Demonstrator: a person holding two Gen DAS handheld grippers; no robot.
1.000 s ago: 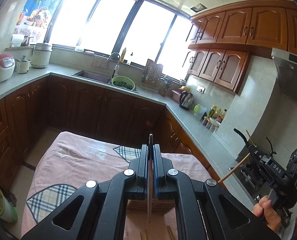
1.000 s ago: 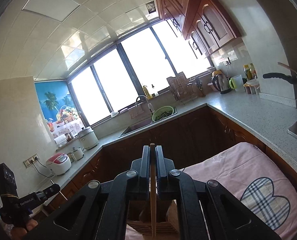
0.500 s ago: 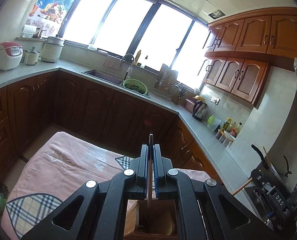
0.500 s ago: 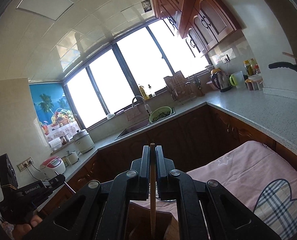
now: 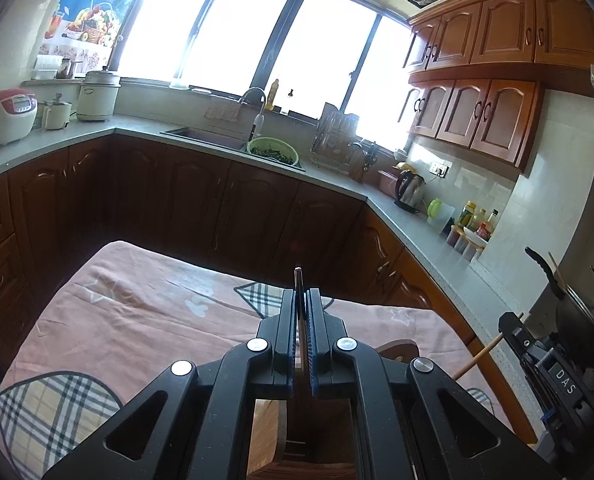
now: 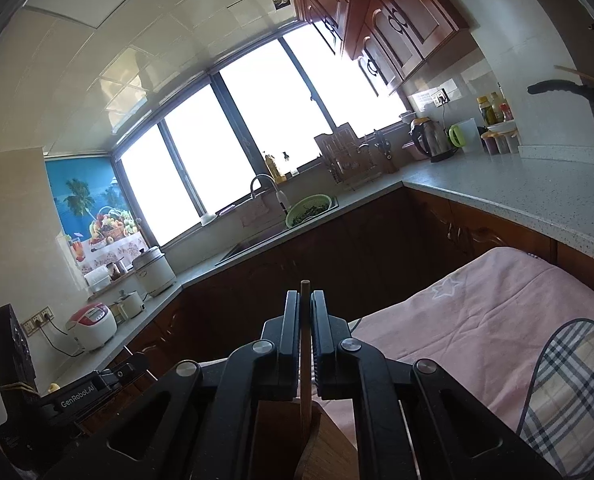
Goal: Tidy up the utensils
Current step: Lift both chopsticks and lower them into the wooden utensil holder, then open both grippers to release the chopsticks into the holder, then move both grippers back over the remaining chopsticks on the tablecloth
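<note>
My left gripper (image 5: 301,300) is shut on a thin dark-tipped utensil handle (image 5: 298,280) that stands upright between the pads, its lower end reaching down into a wooden utensil holder (image 5: 313,436) below the jaws. My right gripper (image 6: 305,304) is shut on a wooden chopstick (image 6: 305,344) held upright, its lower end going down by the wooden holder (image 6: 329,448). The right gripper also shows in the left wrist view (image 5: 537,360) at the right edge with the chopstick (image 5: 479,356) sticking out. The left gripper body shows in the right wrist view (image 6: 77,392) at the lower left.
The holder stands on a table with a pink cloth (image 5: 145,312) with plaid heart patches (image 6: 569,384). Dark wooden cabinets and a grey counter (image 5: 337,184) wrap around behind, with a sink, a green colander (image 5: 273,150), a kettle (image 5: 409,192) and a rice cooker (image 5: 9,116).
Both grippers have come lower over the wooden holder, which now fills the view beneath the jaws. Both stay shut on their utensils.
</note>
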